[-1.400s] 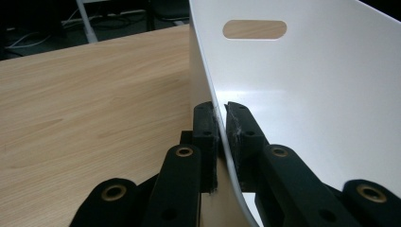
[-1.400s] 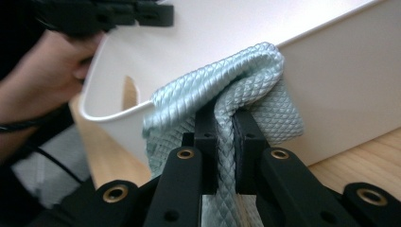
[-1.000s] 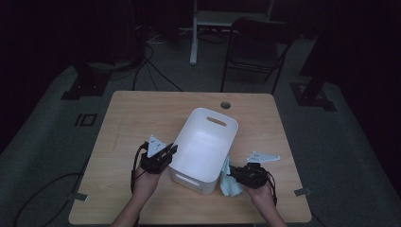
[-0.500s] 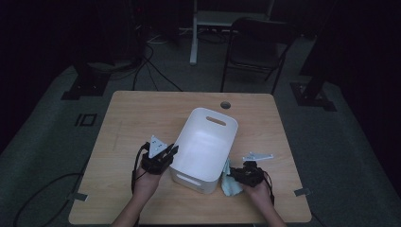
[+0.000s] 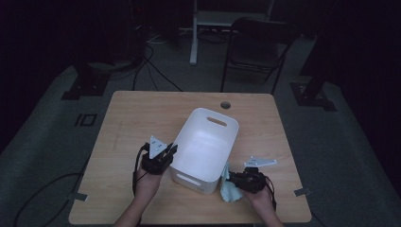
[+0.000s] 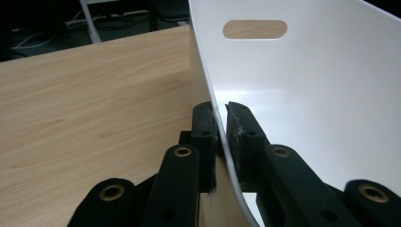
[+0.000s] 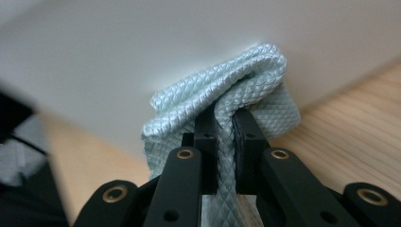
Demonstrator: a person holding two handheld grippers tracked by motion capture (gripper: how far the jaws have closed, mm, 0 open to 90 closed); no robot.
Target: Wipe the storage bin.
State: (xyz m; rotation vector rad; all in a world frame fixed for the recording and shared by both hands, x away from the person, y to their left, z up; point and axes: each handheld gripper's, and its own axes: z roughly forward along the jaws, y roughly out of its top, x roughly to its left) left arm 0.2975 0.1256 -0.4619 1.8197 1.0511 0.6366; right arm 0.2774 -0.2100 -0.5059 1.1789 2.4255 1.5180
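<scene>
White bin (image 5: 204, 149) at bench (image 5: 132, 118) centre, tilted. Left gripper (image 6: 221, 124): fingers clamped on bin side wall. Right gripper (image 7: 224, 130): fingers closed on pale green cloth (image 7: 236, 90), pressed against bin outer wall. Judged step: wiping bin exterior. Next: drag cloth along wall, left hold steadying.

Wooden table (image 5: 142, 113): white bin (image 5: 203, 151), pale cloth (image 5: 229, 189) beside.
</scene>
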